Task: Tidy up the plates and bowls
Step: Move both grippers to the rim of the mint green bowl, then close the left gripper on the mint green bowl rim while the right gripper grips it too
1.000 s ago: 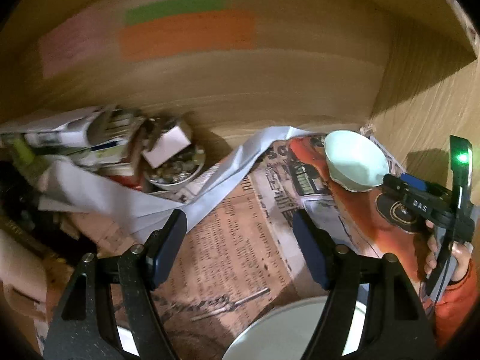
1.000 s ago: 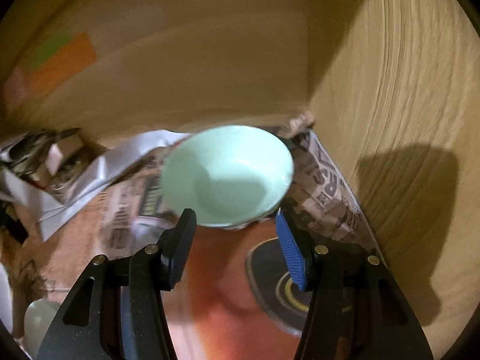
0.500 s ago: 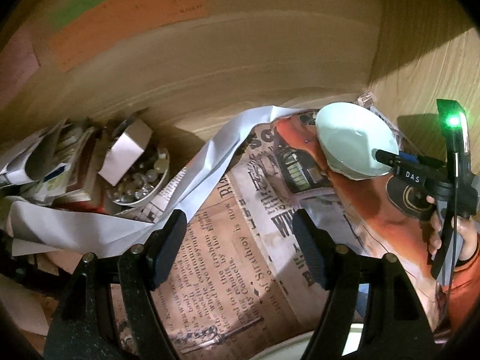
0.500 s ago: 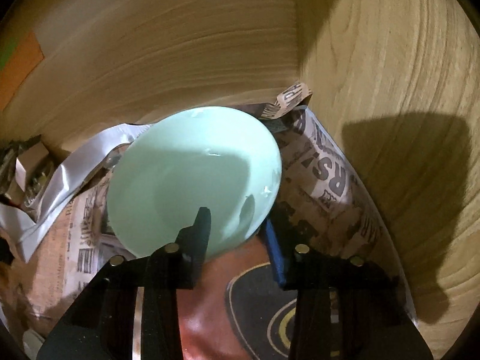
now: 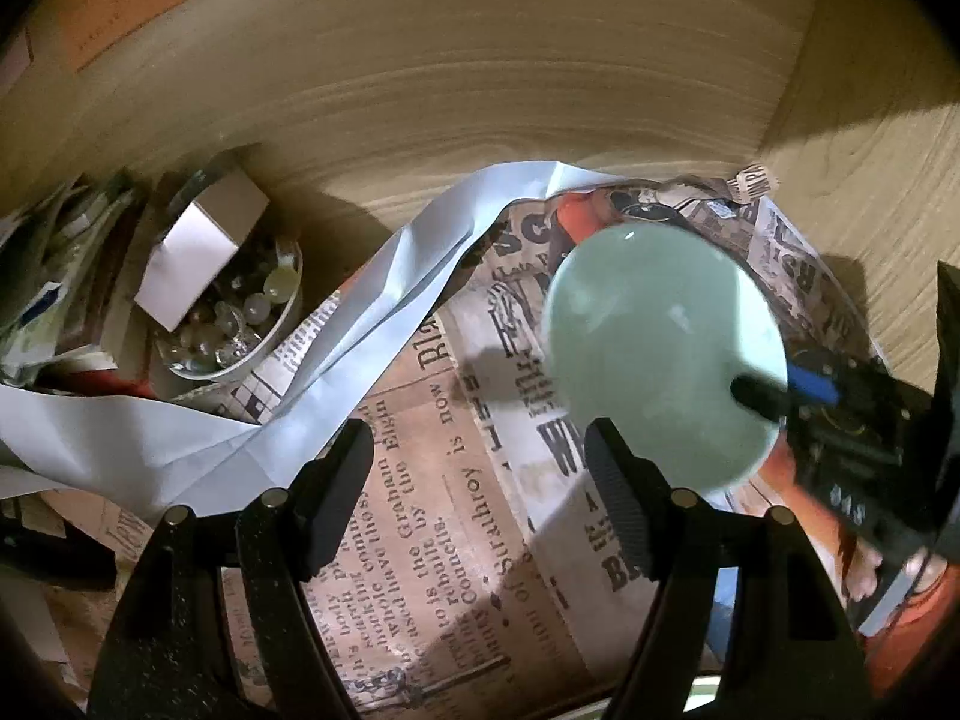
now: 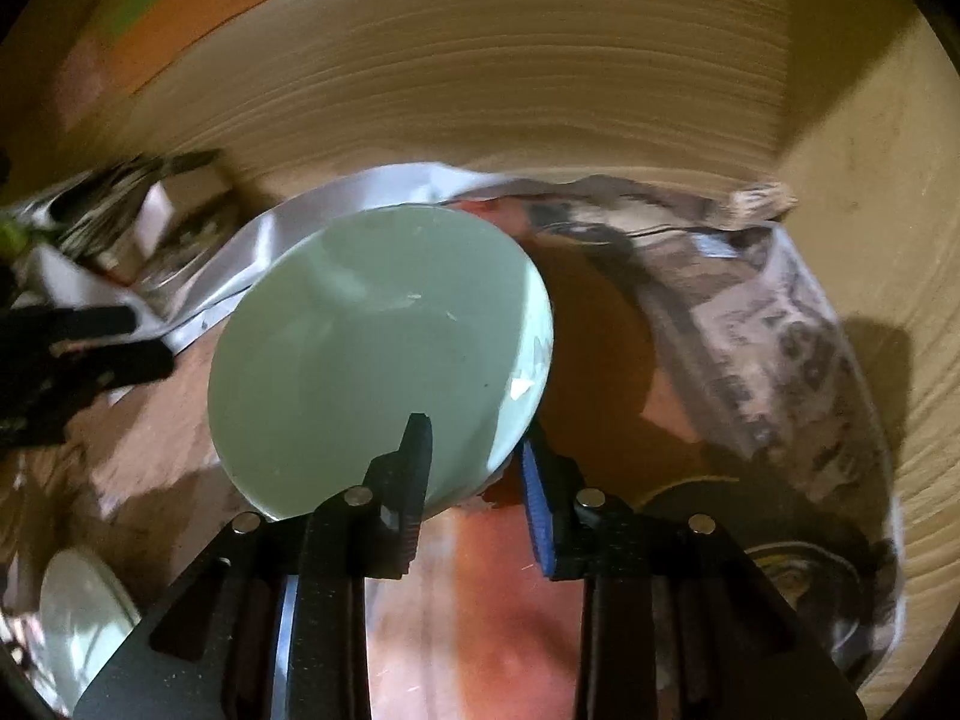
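Wood-grain back wall [image 5: 480, 78] meets a wood side wall [image 5: 870, 180] at a corner on the right. Floor lined with newspaper [image 5: 420, 540]. Orange and green paper patches [image 6: 180, 18] on the back wall, upper left. Dim warm light, hard shadows on the side wall.

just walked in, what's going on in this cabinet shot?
The right gripper is shut on the rim of a pale green bowl, one finger inside and one outside, holding it tilted above the newspaper lining a wooden cabinet. The left gripper is open and holds nothing, hanging over the newspaper beside the bowl. At the far left sits a dish of beads among paper clutter. Part of another pale dish shows at the lower left of the right wrist view.
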`<state>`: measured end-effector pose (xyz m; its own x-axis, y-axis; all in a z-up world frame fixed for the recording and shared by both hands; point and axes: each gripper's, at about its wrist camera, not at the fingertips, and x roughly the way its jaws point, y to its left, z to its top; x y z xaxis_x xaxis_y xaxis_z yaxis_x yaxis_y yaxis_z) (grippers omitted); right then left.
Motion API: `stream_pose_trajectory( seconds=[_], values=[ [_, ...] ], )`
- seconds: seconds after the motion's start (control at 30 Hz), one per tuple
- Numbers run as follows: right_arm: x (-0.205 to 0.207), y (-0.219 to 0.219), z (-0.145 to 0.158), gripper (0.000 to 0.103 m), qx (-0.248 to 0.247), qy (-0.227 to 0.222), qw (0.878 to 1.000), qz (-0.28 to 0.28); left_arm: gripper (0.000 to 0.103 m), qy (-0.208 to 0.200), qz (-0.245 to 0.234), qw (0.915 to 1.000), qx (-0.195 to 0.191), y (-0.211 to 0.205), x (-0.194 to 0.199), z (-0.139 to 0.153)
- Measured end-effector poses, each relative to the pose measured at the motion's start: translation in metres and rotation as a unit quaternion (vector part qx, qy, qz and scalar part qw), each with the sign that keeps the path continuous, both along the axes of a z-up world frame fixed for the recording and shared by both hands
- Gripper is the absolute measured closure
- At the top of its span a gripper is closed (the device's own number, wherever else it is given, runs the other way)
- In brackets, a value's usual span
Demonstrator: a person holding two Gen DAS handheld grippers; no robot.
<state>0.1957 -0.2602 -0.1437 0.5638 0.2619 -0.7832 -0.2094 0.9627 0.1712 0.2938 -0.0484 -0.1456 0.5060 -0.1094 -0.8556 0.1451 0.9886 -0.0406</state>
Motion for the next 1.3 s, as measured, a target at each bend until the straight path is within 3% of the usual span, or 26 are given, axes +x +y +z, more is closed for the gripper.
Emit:
stream_pose_trajectory(
  seconds=[0.2,0.43,0.67,0.83,1.0,1.3],
  values=[
    [-0.015,0.006,0.003,0.077,0.008,0.003,0.999,0.036,0.031,0.026,0.006,0.9996,0.003,-0.001,0.009,-0.012],
    [0.000,0.010,-0.004,0.077,0.025,0.013,0.999,0.021,0.064,0.039,-0.010,0.9990,0.018,-0.008,0.014,-0.025],
    [0.003,0.014,-0.005,0.078,0.028,0.007,0.999,0.023,0.087,0.039,-0.040,0.9980,0.029,-0.020,0.016,-0.031],
    [0.003,0.014,-0.003,0.080,0.027,0.005,0.999,0.018,0.088,0.028,-0.045,0.9972,0.054,-0.025,0.012,-0.030],
    [-0.002,0.015,0.004,0.081,0.034,-0.002,0.999,0.013,0.088,0.033,-0.040,0.9978,0.041,-0.020,0.007,-0.026],
    [-0.023,0.026,0.034,0.081,0.038,-0.043,0.998,0.020,0.088,-0.007,-0.023,0.9994,0.026,-0.005,-0.023,0.006]
  ],
)
